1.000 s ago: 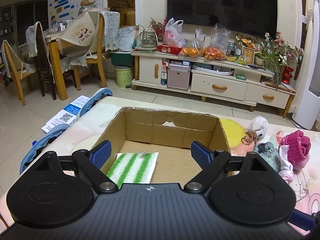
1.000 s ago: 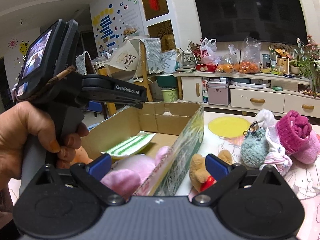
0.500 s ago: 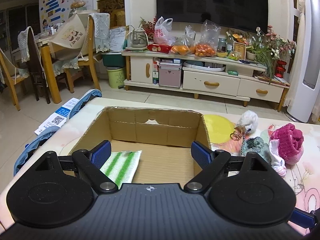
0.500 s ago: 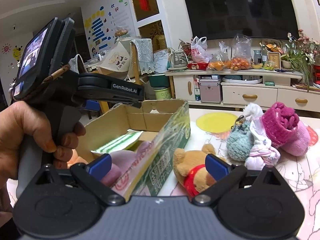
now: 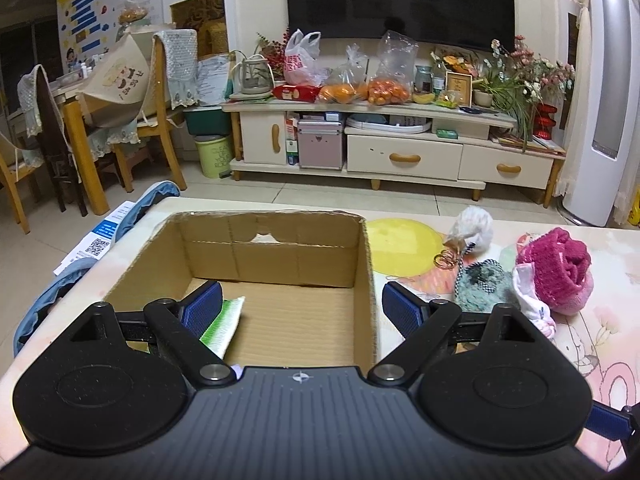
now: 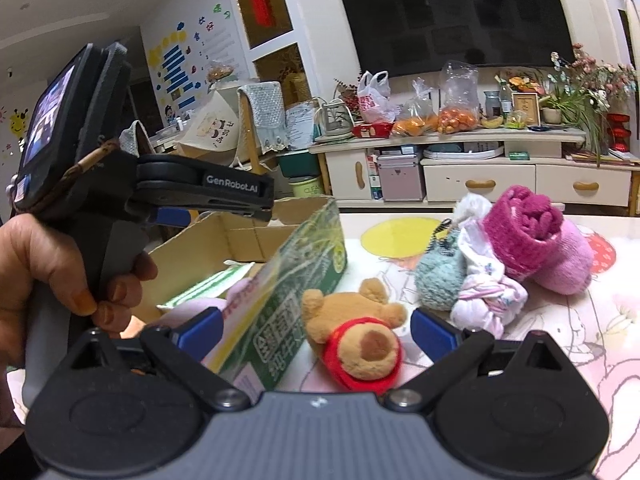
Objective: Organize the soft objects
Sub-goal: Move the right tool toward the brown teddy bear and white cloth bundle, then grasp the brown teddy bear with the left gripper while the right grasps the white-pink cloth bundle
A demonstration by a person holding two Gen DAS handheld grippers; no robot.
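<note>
The left gripper [image 5: 301, 308] is held with its blue-padded jaws spread wide and empty above the open brown cardboard box [image 5: 362, 264], in which a folded green-and-white striped cloth [image 5: 224, 322] is seen lying on the floor at the left. The right gripper [image 6: 316, 330] is likewise spread wide, nothing gripped, with the small brown teddy bear in a red top [image 6: 360, 336] lying on the table between its fingers, just beside the box's green printed wall [image 6: 304, 280]. A rolled magenta towel [image 6: 524, 224] and a grey-blue knitted pouch [image 6: 438, 280] are piled beyond the bear.
</note>
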